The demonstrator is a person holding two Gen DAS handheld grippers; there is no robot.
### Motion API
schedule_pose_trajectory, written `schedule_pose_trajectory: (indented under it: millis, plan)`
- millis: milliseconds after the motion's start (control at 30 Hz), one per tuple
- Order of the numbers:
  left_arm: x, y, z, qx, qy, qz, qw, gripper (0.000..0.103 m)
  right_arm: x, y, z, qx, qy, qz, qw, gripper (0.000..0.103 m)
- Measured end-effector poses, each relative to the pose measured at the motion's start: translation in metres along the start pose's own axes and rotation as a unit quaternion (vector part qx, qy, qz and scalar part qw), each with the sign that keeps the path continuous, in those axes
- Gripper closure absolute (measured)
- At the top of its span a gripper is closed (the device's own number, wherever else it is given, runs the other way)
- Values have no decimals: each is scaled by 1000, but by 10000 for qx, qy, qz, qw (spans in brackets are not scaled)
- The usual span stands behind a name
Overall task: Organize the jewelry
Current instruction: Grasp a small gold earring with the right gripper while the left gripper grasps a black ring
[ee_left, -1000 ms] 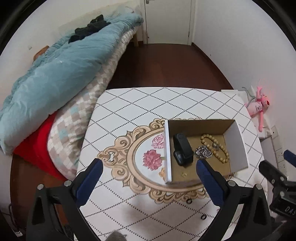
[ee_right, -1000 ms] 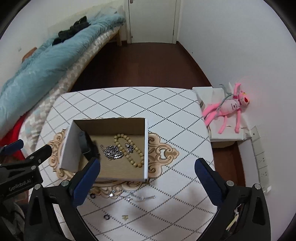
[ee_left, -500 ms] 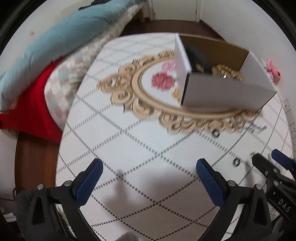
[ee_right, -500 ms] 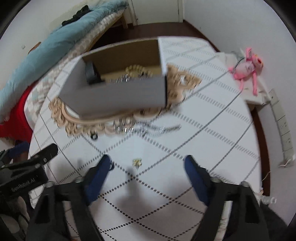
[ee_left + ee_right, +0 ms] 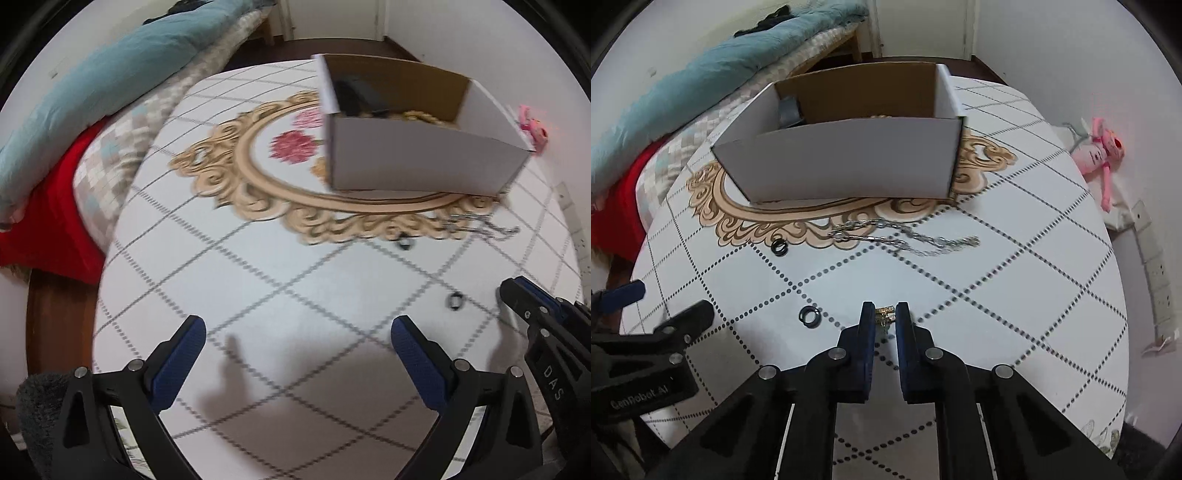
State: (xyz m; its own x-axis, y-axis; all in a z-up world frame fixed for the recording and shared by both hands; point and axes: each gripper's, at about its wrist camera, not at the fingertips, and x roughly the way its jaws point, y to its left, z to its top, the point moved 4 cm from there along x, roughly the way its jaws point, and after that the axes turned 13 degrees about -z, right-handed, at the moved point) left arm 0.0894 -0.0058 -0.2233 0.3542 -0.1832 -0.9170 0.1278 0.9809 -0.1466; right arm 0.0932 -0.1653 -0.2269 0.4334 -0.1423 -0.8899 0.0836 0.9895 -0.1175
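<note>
White table [image 5: 1015, 258] with a dotted diamond pattern sits by a bed [image 5: 92, 85]. On it is the box [image 5: 849, 162], with a chain [image 5: 905, 236] lying just in front and two black rings [image 5: 809, 315] nearby. Left gripper [image 5: 295, 347] hangs spread wide, holding nothing. Right gripper [image 5: 885, 314] is clamped on a tiny gold earring [image 5: 885, 314], down low at the tabletop.

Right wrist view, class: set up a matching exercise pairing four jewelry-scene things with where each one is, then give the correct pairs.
Things:
1. gold earring
2. silver chain
3. black ring
4. cardboard box

Places:
A. stretched out on the table just in front of the box
B. on the ornate gold oval pattern
C. between the right gripper fingertips
D. on the table left of the right gripper

Pairs: 1-C, 2-A, 3-D, 4-B
</note>
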Motion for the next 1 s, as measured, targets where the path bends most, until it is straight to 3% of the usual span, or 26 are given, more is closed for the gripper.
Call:
schedule_pose_trajectory:
  millis: [200,333,467,533,567,633,1000]
  plan:
    - [8,-45,5,247,-2,-500,9984,1,-14,-42,1,560,-4,4,9984,92]
    - [18,-69,5,480,33,-544,9974,11,-14,-60,-2,718,41,-99,9974,92]
    - [26,-76,4,622,78,-501,9968,39,-17,-73,-5,852,46,-134,9963,92]
    - [26,-77,5,609,25,-643,9961,68,-18,-78,-5,900,39,-133,9958,92]
    - [25,-77,5,612,9,-643,9961,71,-19,-79,-5,921,35,-140,9956,92]
    - [25,-80,6,668,-10,-669,9955,91,-19,-81,-5,945,24,-148,9954,92]
    - [7,-79,9,620,-96,-955,9934,93,-30,-79,6,1022,-109,-30,9947,92]
